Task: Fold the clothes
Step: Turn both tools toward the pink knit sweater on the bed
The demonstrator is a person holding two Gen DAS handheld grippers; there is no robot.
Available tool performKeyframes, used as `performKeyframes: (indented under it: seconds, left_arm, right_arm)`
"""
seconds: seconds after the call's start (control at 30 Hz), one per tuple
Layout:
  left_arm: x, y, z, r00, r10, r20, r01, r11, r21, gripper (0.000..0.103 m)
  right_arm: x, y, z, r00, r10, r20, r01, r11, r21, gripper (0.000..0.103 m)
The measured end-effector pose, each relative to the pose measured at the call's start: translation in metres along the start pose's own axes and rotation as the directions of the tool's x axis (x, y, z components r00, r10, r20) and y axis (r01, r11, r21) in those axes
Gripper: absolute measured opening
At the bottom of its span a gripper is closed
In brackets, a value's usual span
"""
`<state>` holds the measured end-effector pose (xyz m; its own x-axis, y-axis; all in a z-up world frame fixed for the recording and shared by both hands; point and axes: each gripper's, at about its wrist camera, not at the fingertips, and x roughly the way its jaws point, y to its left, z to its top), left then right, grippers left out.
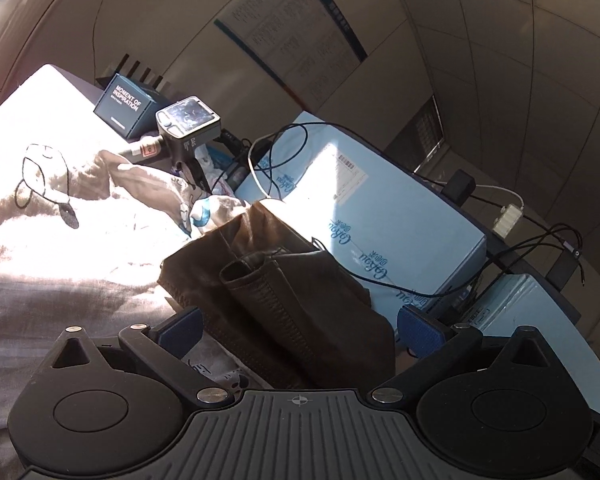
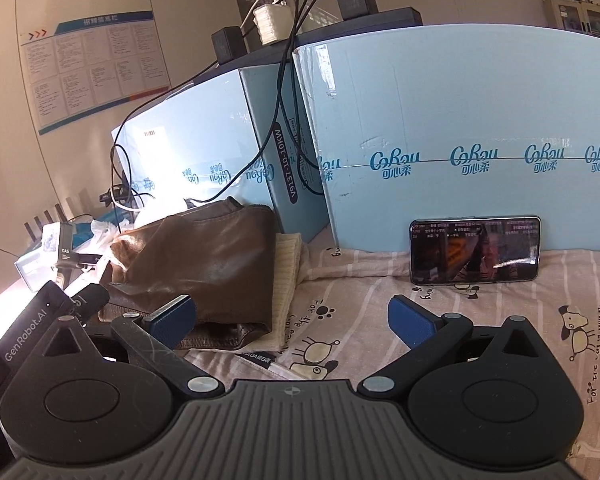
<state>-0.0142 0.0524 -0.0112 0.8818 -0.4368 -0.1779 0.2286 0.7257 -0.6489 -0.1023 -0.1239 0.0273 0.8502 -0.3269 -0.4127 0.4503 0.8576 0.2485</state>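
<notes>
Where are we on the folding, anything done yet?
Looks done: brown leather garment lies folded on a cream knit piece, on the printed sheet against the blue boxes. In hand: nothing; left gripper and right gripper are both open, the left around the leather's edge. Left: rumpled brown and printed fabric looks unfolded.
</notes>
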Motion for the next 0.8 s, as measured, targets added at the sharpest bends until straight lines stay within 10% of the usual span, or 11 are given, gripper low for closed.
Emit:
performKeyframes:
  seconds: [0.27, 0.43, 0.6, 0.8]
  left_arm:
    - [-0.026, -0.025, 0.011, 0.987, -0.158, 0.022, 0.154, 0.981, 0.113, 0.103]
    - [-0.043, -0.056, 0.002, 0.946, -0.296, -0.132, 0.321, 0.913, 0.253, 0.103]
    - [-0.050, -0.093, -0.039, 0.930, -0.271, -0.249, 0.348, 0.869, 0.353, 0.103]
    - [-0.057, -0.135, -0.100, 0.803, -0.348, -0.484, 0.555, 0.731, 0.397, 0.103]
  right_arm:
    - [-0.055, -0.012, 0.001, 0.991, -0.086, 0.107, 0.085, 0.996, 0.017, 0.103]
    - [-0.102, -0.035, -0.007, 0.968, -0.138, 0.209, 0.140, 0.990, 0.008, 0.103]
    - [-0.144, -0.081, -0.023, 0.933, -0.238, 0.269, 0.226, 0.971, 0.076, 0.103]
    - [-0.186, -0.158, -0.050, 0.842, -0.450, 0.297, 0.424, 0.893, 0.153, 0.103]
